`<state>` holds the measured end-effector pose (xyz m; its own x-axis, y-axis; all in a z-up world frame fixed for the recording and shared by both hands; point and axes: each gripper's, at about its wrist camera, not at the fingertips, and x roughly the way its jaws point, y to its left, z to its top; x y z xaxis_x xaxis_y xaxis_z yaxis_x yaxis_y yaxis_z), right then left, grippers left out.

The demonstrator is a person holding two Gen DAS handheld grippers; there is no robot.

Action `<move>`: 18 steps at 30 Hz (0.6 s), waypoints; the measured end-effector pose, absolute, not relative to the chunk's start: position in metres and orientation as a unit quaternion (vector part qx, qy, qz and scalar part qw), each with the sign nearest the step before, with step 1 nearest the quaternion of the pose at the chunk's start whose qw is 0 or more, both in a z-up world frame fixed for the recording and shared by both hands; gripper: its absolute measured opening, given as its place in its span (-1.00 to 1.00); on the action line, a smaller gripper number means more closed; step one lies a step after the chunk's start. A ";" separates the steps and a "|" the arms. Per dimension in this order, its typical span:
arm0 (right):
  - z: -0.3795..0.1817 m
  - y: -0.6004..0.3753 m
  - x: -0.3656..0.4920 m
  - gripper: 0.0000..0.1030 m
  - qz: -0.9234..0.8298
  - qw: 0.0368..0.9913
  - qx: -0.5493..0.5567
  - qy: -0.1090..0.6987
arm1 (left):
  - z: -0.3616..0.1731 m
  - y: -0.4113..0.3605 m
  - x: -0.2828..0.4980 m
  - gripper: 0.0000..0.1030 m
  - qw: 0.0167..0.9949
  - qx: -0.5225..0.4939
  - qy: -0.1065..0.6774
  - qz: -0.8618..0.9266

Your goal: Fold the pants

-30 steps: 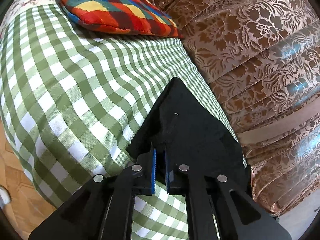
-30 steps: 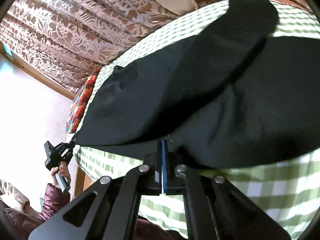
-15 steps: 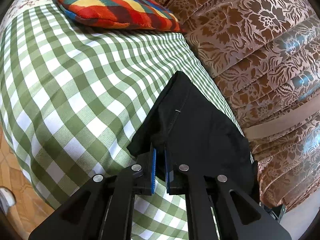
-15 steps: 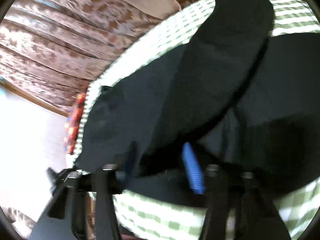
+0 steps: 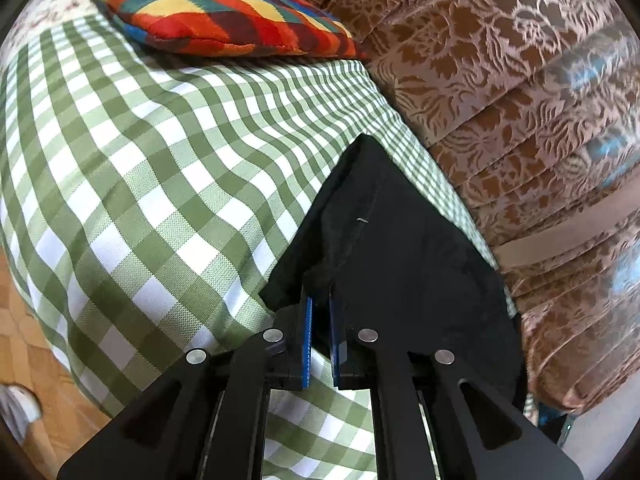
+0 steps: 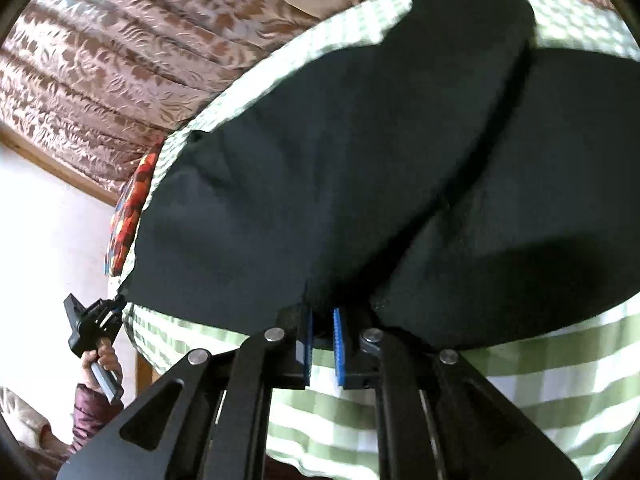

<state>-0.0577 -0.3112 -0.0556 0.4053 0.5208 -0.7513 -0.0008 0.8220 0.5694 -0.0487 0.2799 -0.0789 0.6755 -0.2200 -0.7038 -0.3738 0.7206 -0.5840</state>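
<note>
Now left gripper (image 5: 319, 312) has jaws pinching a near-edge corner of the black pants (image 5: 384, 240), same grip as a second ago. Pants lie spread on the green checked bed (image 5: 140, 168), cushion (image 5: 208, 8) beyond. Right gripper (image 6: 322, 320), which spread briefly half a second back, has jaws closing again on the near pants edge (image 6: 360, 180); both corners look secured, ready to fold over.
</note>
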 end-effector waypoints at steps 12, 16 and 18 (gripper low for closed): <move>0.021 -0.375 -0.029 0.29 0.116 0.854 0.224 0.456 | -0.025 0.282 -0.064 -0.20 0.875 -0.306 0.365 0.091; 0.034 -0.372 0.038 0.44 0.062 0.875 0.187 0.442 | -0.011 0.233 -0.042 -0.20 0.893 -0.257 0.370 0.001; 0.026 -0.363 0.076 0.44 0.033 0.872 0.169 0.457 | -0.014 0.200 -0.030 -0.20 0.891 -0.235 0.386 -0.052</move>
